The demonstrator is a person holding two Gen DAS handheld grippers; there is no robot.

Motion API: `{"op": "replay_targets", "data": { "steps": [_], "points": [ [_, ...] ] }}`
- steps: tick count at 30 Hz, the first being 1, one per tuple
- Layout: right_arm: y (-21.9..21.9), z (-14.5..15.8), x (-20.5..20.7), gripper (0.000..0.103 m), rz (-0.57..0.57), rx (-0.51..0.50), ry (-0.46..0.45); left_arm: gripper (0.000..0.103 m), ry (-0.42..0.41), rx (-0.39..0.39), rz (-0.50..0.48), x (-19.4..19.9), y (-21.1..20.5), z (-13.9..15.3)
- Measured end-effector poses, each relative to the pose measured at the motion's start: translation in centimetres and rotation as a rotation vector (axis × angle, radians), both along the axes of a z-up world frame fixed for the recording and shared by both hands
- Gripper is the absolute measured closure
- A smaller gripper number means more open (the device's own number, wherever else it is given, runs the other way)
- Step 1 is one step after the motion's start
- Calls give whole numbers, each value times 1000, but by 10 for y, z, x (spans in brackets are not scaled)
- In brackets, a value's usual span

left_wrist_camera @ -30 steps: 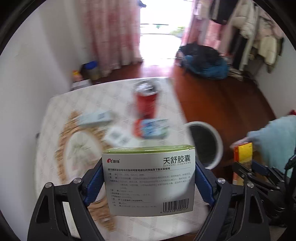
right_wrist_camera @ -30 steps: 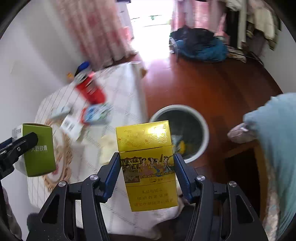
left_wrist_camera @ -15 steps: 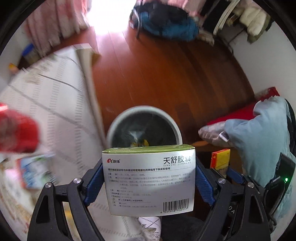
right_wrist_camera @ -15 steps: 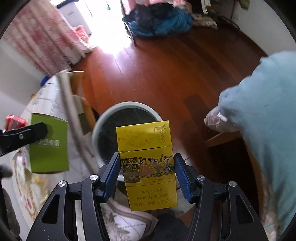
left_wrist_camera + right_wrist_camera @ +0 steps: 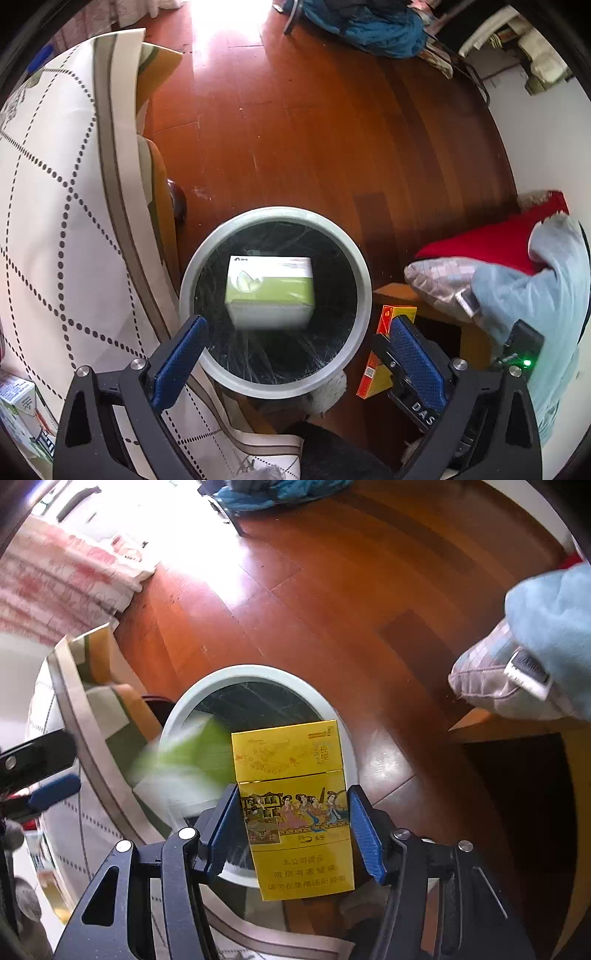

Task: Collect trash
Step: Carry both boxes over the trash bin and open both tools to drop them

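**Left claw spread and empty over the bin; right claw gripping one yellow pack**

We are finding the left gripper [image 5: 295,354] with its blue-padded fingers [image 5: 177,358] spread wide apart, nothing between them and nothing touching either pad. It is hanging directly above the round trash bin [image 5: 360,258], which is standing on the wooden floor [image 5: 314,129] just beside the edge of the tablecloth [image 5: 55,221].

We are counting one green-and-white medicine box [image 5: 271,291] framed inside the bin's rim, clear of the left fingers. In the right wrist view this box is showing only as a green smear [image 5: 184,760], so we are unable to say whether it is resting on the black liner or in the air above it.

The right gripper [image 5: 293,830] is closing its two fingers on the sides of one yellow cigarette pack [image 5: 295,812], holding it upright over the near rim of the bin [image 5: 192,698].

We are counting one bin, one green box, one yellow pack, and one small carton [image 5: 16,402] lying at the table's lower left edge, partly cropped. A slippered foot [image 5: 491,675] is resting to the right of the bin.
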State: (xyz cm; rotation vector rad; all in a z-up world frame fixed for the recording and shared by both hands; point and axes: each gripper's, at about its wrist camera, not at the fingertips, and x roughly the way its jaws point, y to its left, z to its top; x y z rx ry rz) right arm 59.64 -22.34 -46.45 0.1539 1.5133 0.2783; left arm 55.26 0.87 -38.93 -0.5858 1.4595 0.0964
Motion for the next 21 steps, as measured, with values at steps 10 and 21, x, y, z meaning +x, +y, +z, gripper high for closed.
{"op": "replay_targets", "data": {
  "steps": [10,21],
  "points": [
    [-9,23,-14,4,-30,-24,-51,2,-42,103,-12,-21,-11,32],
    [4,105,-68,4,112,-157,-222,2,-162,419,-40,-86,-26,101]
  ]
}}
